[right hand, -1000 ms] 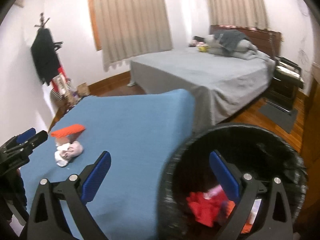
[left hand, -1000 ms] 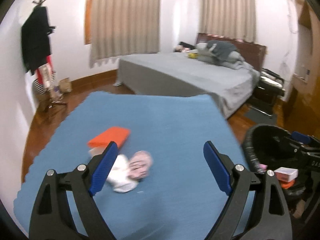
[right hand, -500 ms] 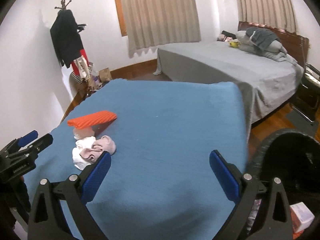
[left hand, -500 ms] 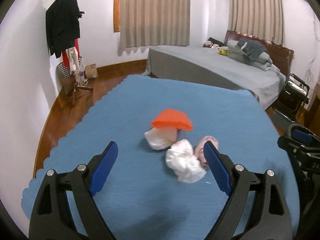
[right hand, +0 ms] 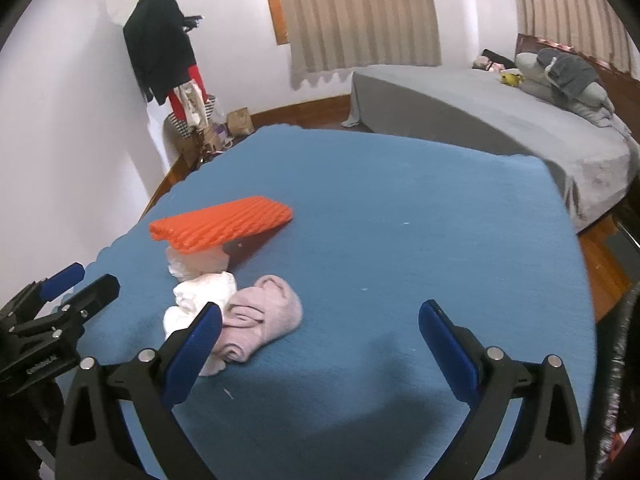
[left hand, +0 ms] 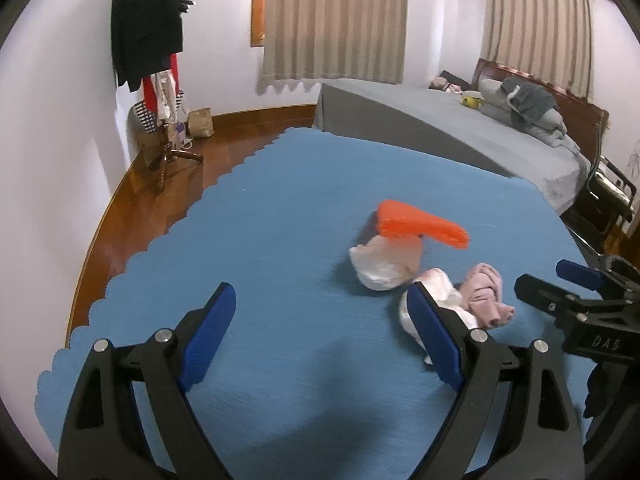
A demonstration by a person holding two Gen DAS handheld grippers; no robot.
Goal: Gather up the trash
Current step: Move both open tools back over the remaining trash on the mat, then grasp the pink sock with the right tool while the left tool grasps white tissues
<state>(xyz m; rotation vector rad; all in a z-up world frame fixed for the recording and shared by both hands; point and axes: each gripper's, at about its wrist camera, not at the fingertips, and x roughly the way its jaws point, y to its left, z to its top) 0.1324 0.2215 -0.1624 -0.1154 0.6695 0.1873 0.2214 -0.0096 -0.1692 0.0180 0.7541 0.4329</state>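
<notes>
Both claws over the blue mat [left hand: 280, 240], trash in a clump near its middle, closer to the scalloped left edge than to the bed [left hand: 460, 128] side.

Orange ribbed foam block [right hand: 224, 226]: long axis runs across my right cam, thin end up-right, left end propped on a crumpled white bag [right hand: 196, 264] so it sits tilted, not flat. In left cam [left hand: 420, 226] its long axis slants down to the right.

White tissue wad [right hand: 200, 298] touches the bag, and a rolled pink cloth [right hand: 260, 320] lies against it, roll axis slanting down-left.

Left gripper [left hand: 320, 340]: jaws wide, nothing btwn them; tissue wad [left hand: 440, 304] sits just behind its right finger, pink cloth [left hand: 486, 296] further right, outside the gap.

Right gripper [right hand: 320, 344]: jaws wide, empty; pink cloth just beside its left finger, partly hidden by it. I can't tell if the finger touches.

Black trash bin rim [right hand: 618, 380] at far right edge.
</notes>
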